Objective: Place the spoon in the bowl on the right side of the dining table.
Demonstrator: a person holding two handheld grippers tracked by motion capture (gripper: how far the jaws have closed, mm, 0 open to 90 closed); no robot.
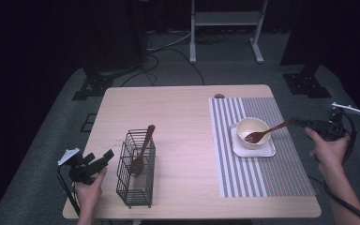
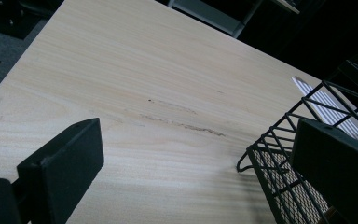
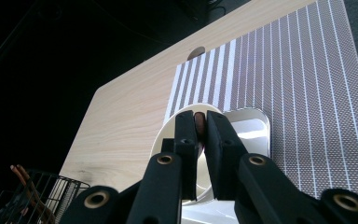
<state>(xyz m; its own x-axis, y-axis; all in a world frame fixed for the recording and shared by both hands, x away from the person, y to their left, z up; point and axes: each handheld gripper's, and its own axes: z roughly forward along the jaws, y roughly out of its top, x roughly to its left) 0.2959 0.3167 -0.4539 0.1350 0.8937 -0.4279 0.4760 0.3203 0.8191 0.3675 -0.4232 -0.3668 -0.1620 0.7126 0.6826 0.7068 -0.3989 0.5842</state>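
Observation:
A wooden fork (image 1: 262, 134) lies tilted with its tines inside a cream bowl (image 1: 250, 125), which stands on a white square plate (image 1: 267, 151). My right gripper (image 1: 294, 123) is shut on the end of the fork's handle at the table's right edge. In the right gripper view the brown fork handle (image 3: 199, 117) is pinched between the jaws, above the bowl (image 3: 167, 136). My left gripper (image 1: 98, 159) is open with nothing in it, just left of a black wire basket (image 1: 136, 180) that holds a wooden spoon (image 1: 142, 152). The basket's rim (image 2: 279, 140) reaches between the spread jaws.
A grey and white striped placemat (image 1: 262, 180) lies under the plate on the table's right half. The bare wooden tabletop (image 1: 178, 122) spans the middle and far left. A round cable hole (image 1: 219, 96) sits at the far edge. Stands and cables are on the floor beyond.

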